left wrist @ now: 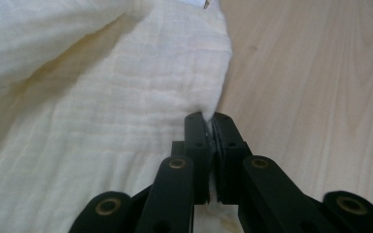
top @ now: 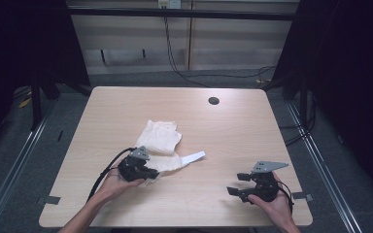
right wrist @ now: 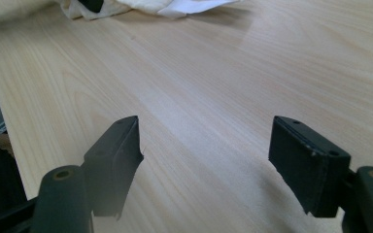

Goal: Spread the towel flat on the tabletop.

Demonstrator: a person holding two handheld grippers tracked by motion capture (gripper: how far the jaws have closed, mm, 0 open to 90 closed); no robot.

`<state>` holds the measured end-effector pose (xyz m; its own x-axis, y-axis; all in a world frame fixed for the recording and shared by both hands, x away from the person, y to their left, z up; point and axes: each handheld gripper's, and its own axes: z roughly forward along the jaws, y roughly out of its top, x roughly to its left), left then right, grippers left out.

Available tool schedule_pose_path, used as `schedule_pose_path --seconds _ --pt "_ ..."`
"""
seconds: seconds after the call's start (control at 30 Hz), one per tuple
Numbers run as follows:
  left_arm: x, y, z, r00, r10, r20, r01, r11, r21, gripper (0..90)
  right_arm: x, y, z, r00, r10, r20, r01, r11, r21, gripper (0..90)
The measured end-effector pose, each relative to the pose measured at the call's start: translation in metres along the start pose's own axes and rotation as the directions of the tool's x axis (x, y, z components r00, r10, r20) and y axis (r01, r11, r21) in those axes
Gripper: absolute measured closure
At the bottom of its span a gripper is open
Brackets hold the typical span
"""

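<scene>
Left gripper view puts the cream muslin cloth (left wrist: 102, 121) right up against the lens, its woven surface rumpled and spread over the pale wooden table (left wrist: 320, 97), and the left gripper (left wrist: 209, 121) has its two black jaws pressed together on the cloth's edge, a thin sliver of fabric showing in the seam between the pads. In the high view the same cloth (top: 162, 138) lies a little left of the table's middle, partly doubled over itself, with a flat white tab (top: 194, 157) poking out toward the right, and the left gripper (top: 151, 173) bites it at the near edge. To do this step well, I would judge that the pinch should stay firm and the pull should run low and level across the table, so the thin fabric slides and unfolds rather than bunching or slipping free; a jerk could tug the edge out, since only a small fold sits between the pads. The right gripper (top: 238, 183), well apart near the table's right front, rests with its jaws wide apart over bare wood, as the right gripper view confirms (right wrist: 204, 160); it looks free to come over and pin or take the cloth's far corner, which would keep the sheet from dragging as one lump
</scene>
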<state>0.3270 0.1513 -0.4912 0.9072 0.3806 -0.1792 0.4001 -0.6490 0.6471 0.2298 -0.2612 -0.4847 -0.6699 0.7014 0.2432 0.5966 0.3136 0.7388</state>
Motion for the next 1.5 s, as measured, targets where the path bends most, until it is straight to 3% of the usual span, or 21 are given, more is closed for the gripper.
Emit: schedule_pose_path --seconds 0.13,0.3,0.33,0.5,0.7,0.77,0.8,0.87,0.9,0.93,0.97,1.0,1.03,1.07,1.1,1.17,1.27,1.3,1.33,1.43,1.5 --pt "-0.013 -0.004 -0.009 0.9998 0.014 0.016 -0.014 0.9998 -0.011 86.6 0.001 0.002 0.001 1.0000 -0.001 0.000 0.001 1.000 -0.003 27.0" --pt "-0.019 -0.008 -0.022 0.9983 0.035 0.046 -0.034 0.9991 -0.026 86.6 0.005 0.003 0.002 0.9999 0.001 -0.016 -0.002 1.000 -0.009 28.4" --pt "-0.022 -0.013 -0.029 0.9973 0.045 0.058 -0.043 0.9984 -0.036 86.5 0.008 0.004 0.002 0.9994 -0.002 -0.034 0.002 1.000 -0.010 31.1" --pt "-0.029 -0.024 -0.040 0.9955 0.058 0.074 -0.055 0.9974 -0.046 86.4 0.011 0.005 0.004 0.9994 -0.004 -0.033 0.003 1.000 -0.014 31.1" --pt "-0.021 -0.051 -0.044 0.9956 0.046 0.081 -0.046 0.9989 -0.009 84.8 0.015 0.009 0.008 0.9997 -0.009 -0.021 0.008 1.000 -0.019 30.9" --pt "-0.019 -0.052 -0.043 0.9966 0.031 0.076 -0.030 0.9995 -0.013 72.9 0.015 0.009 0.010 0.9996 -0.016 -0.022 0.016 1.000 -0.011 31.0" --pt "-0.019 -0.050 -0.044 0.9972 0.016 0.073 -0.014 0.9997 -0.020 72.9 0.014 0.009 0.010 0.9997 -0.010 -0.021 0.010 1.000 -0.010 31.1" --pt "-0.022 -0.046 -0.048 0.9977 0.011 0.067 -0.007 0.9981 -0.061 57.2 0.012 0.007 0.009 0.9997 -0.002 -0.023 0.001 1.000 -0.019 31.4" --pt "-0.023 -0.043 -0.051 0.9978 0.017 0.065 -0.013 0.9973 -0.072 57.2 0.012 0.007 0.009 0.9997 -0.002 -0.023 0.001 1.000 -0.019 31.4" --pt "-0.026 -0.037 -0.052 0.9962 -0.011 0.087 0.021 0.9925 -0.120 52.9 0.013 0.006 0.009 0.9997 -0.003 -0.025 0.003 1.000 -0.016 31.4" --pt "-0.026 -0.037 -0.052 0.9962 -0.011 0.087 0.021 0.9925 -0.120 53.7 0.013 0.006 0.009 0.9997 -0.003 -0.025 0.003 1.000 -0.016 31.4" --pt "-0.029 -0.031 -0.048 0.9946 -0.017 0.103 0.029 0.9919 -0.123 54.4 0.013 0.007 0.010 0.9996 -0.007 -0.029 0.006 1.000 -0.012 31.4" --pt "-0.032 -0.027 -0.044 0.9956 -0.011 0.093 0.022 0.9922 -0.123 54.4 0.013 0.007 0.010 0.9996 -0.007 -0.029 0.006 1.000 -0.012 31.4" --pt "-0.036 -0.023 -0.038 0.9956 0.003 0.094 0.009 0.9928 -0.119 58.3 0.013 0.007 0.011 0.9995 -0.002 -0.032 0.002 1.000 -0.011 31.4" --pt "-0.043 -0.013 -0.026 0.9947 0.039 0.095 -0.030 0.9943 -0.102 59.3 0.012 0.007 0.012 0.9994 -0.001 -0.036 0.001 1.000 -0.014 31.4" --pt "-0.045 -0.008 -0.020 0.9942 0.054 0.093 -0.045 0.9940 -0.100 62.6 0.012 0.007 0.012 0.9990 0.003 -0.045 -0.004 1.000 -0.019 31.5" --pt "-0.053 0.002 -0.009 0.9960 0.074 0.051 -0.068 0.9922 -0.104 66.7 0.011 0.006 0.011 0.9990 0.006 -0.044 -0.007 1.000 -0.021 31.5" --pt "-0.055 0.003 -0.006 0.9961 0.079 0.040 -0.075 0.9914 -0.107 66.7 0.011 0.006 0.011 0.9990 0.006 -0.044 -0.007 1.000 -0.021 31.5" --pt "-0.057 0.002 -0.001 0.9958 0.072 0.057 -0.066 0.9927 -0.100 66.9 0.011 0.006 0.011 0.9990 0.007 -0.044 -0.008 1.000 -0.019 31.5" --pt "-0.060 0.000 0.002 0.9927 0.107 0.055 -0.103 0.9921 -0.071 64.8 0.010 0.005 0.012 0.9990 0.001 -0.045 -0.002 1.000 -0.011 31.5" --pt "-0.057 -0.001 0.003 0.9930 0.091 0.076 -0.085 0.9938 -0.071 63.6 0.012 0.005 0.011 0.9988 -0.001 -0.050 0.000 1.000 -0.011 31.6"
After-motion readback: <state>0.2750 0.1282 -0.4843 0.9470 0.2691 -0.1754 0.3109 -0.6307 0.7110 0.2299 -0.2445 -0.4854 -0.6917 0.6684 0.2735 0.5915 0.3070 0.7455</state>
